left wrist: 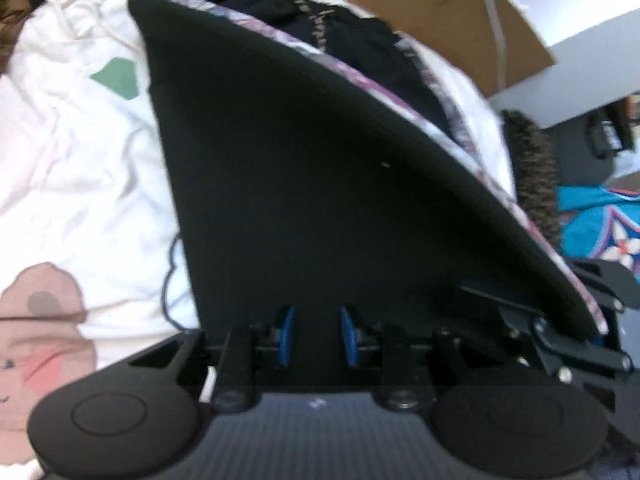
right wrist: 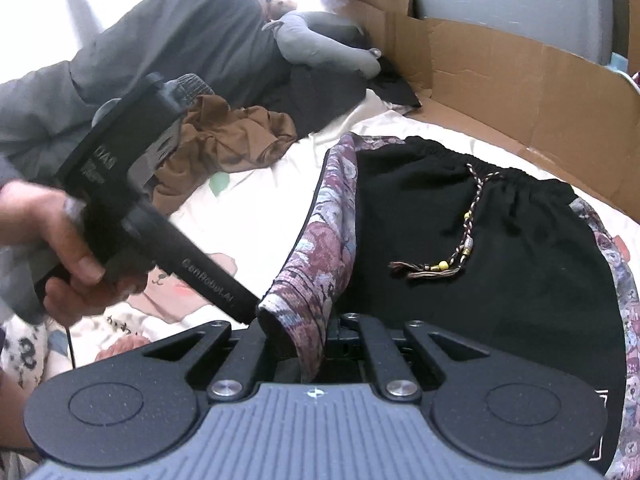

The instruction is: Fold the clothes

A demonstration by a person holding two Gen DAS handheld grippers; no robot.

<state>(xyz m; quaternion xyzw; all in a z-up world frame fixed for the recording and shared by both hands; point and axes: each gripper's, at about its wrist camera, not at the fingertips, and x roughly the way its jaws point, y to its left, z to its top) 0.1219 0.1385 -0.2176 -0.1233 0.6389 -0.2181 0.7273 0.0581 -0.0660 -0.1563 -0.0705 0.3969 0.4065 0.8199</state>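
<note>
Black shorts with floral side stripes lie on the white bed sheet, waistband far from me and a beaded drawstring on top. My right gripper is shut on a lifted fold of the near left edge, its fingertips hidden by the cloth. In the left wrist view, my left gripper pinches that lifted black panel between blue pads. The panel stretches taut above the bed. The left gripper grips the fold's corner just left of the right one. The right gripper shows at the panel's right corner.
A crumpled brown garment, a grey duvet and a grey plush toy lie at the far side of the bed. Cardboard borders the bed on the right. A person's hand holds the left gripper's handle. Blue patterned cloth lies off the bed's edge.
</note>
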